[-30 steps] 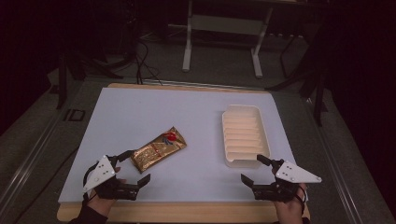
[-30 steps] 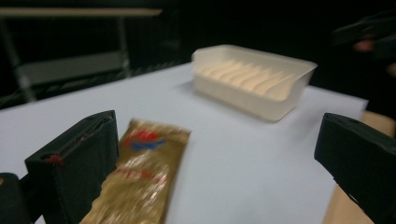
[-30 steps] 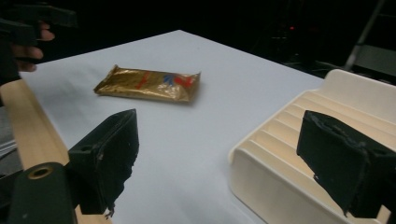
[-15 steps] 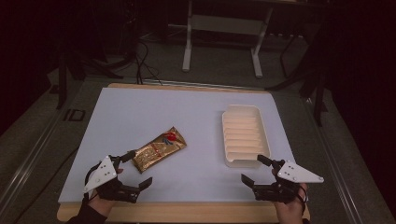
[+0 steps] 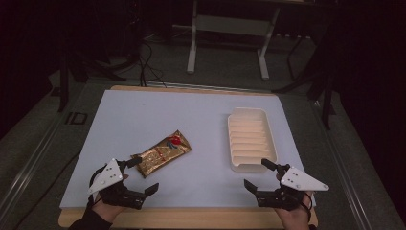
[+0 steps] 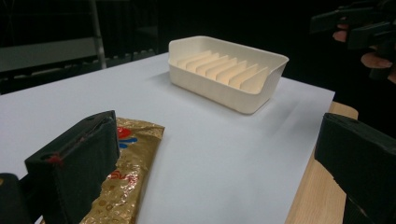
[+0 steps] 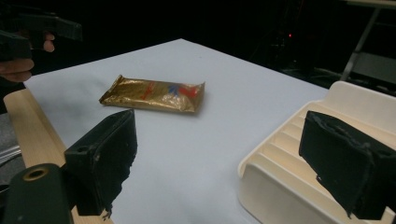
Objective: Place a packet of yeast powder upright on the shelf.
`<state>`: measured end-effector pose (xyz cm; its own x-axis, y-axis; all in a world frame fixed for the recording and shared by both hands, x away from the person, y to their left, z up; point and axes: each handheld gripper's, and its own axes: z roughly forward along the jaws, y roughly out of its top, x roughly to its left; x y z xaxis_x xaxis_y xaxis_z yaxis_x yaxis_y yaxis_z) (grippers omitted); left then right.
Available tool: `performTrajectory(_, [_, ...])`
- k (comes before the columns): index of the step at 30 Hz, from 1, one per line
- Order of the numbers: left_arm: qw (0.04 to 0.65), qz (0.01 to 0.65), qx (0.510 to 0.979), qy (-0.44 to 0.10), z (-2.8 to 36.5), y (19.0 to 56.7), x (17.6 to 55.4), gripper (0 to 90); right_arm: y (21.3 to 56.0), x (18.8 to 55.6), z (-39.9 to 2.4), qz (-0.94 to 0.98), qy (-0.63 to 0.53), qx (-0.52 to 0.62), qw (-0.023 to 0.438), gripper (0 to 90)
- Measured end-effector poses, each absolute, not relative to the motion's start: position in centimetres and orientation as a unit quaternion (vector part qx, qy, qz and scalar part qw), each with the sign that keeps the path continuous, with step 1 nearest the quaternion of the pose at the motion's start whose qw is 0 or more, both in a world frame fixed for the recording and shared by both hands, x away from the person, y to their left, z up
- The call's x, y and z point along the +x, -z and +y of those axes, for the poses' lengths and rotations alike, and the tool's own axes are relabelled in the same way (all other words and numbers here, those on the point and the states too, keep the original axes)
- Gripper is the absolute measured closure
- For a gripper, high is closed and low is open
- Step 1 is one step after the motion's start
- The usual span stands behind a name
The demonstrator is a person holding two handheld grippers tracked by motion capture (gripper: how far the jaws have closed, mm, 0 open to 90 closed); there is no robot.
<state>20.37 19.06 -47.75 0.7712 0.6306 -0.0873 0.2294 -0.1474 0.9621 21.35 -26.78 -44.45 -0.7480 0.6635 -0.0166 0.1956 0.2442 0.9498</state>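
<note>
A gold snack packet (image 5: 163,153) with red print lies flat on the white sheet, left of centre. My left gripper (image 5: 143,173) is open at the packet's near end. In the left gripper view, its left jaw stands right at the packet (image 6: 126,172) and its right jaw hangs over the wooden edge. A cream ribbed tray (image 5: 251,139) stands empty at the right. My right gripper (image 5: 255,173) is open just before the tray's near end, nothing between its jaws. In the right gripper view the packet (image 7: 154,93) lies farther off and the tray's rim (image 7: 355,100) is close.
The white sheet (image 5: 201,120) covers a wooden board whose front edge (image 5: 191,218) shows near my hands. Metal stand legs (image 5: 194,43) and cables lie on the dark floor beyond the table. Each gripper view catches the other hand's gripper (image 6: 359,23) (image 7: 37,28) far off.
My left gripper has crept slightly forward, closing on the packet's near end. The right gripper has hardly moved. The packet and the tray lie as before.
</note>
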Motion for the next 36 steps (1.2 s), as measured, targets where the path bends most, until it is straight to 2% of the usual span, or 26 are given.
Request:
performTrajectory(4, [0.581, 0.291, 0.745, -0.152, 18.6, 47.1, 20.7, 0.6, 44.3, 21.2, -26.6, 0.757, -0.551, 0.276, 0.216, 11.2])
performTrajectory(24, [0.544, 0.275, 0.775, -0.165, 18.1, 45.4, 24.2, 0.7, 44.4, 21.3, -26.4, 0.761, -0.549, 0.274, 0.21, 11.7])
performTrajectory(36, [0.533, 0.283, 0.784, -0.146, 17.8, 45.4, 26.9, 0.7, 44.5, 21.5, -26.3, 0.76, -0.553, 0.276, 0.201, 11.8])
